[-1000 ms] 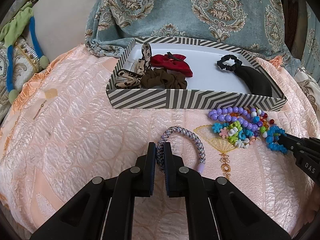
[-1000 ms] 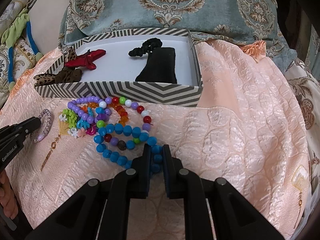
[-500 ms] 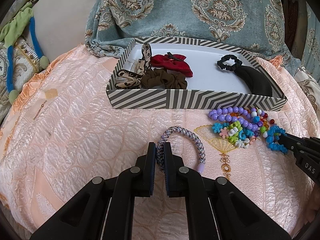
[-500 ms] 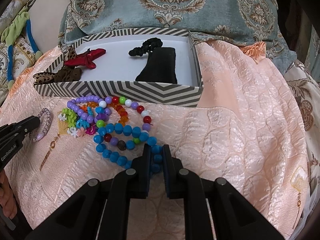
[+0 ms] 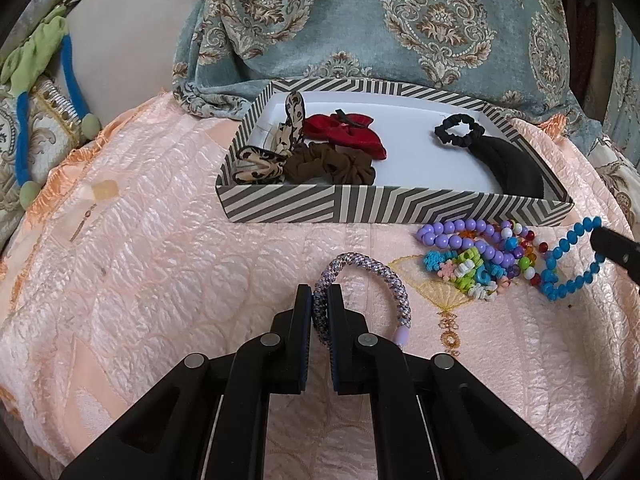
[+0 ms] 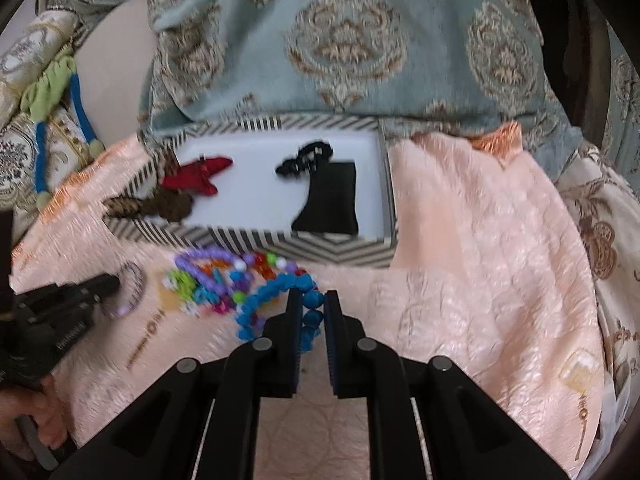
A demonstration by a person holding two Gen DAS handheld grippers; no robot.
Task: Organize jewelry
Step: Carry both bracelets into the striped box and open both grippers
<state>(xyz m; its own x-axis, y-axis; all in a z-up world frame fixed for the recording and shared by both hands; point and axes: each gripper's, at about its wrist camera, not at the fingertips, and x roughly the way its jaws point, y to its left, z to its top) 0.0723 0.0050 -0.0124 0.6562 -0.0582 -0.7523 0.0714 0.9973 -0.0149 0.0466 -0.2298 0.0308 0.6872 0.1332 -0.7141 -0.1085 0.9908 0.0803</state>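
Since a second ago: blue bead bracelet (image 5: 570, 264) has come up off the cloth in the right gripper (image 6: 313, 304); before, it lay flat against the bead pile. Left side has not shifted.
Blue bead bracelet: round glossy beads on a loop, pinched at one side between the right gripper's narrow-set fingers; the loop hangs open in the air, its low end near the pile.
Woven bracelet (image 5: 362, 280): rope-like braid in lilac and grey with a pale purple end cap, arched on the cloth; the left gripper (image 5: 320, 312) has its fingers closed tight on one side of it.
Bead pile (image 5: 478, 254): purple round beads, clear red and orange ones, green and white flower-shaped pieces, heaped just in front of the box.
Box (image 5: 340, 204): shallow rectangular tray, grey and white chevron stripes outside, plain white floor.
Inside the box: leopard-print bow (image 5: 260, 162) and brown scrunchie (image 5: 330, 164) at the left, red velvet bow (image 5: 348, 134) behind them, black scrunchie (image 5: 460, 132) and black pouch (image 5: 516, 166) at the right.
Cloth (image 5: 160, 260): peach, shiny, quilted in a scale pattern.
Behind: blue-grey damask fabric (image 5: 360, 20).
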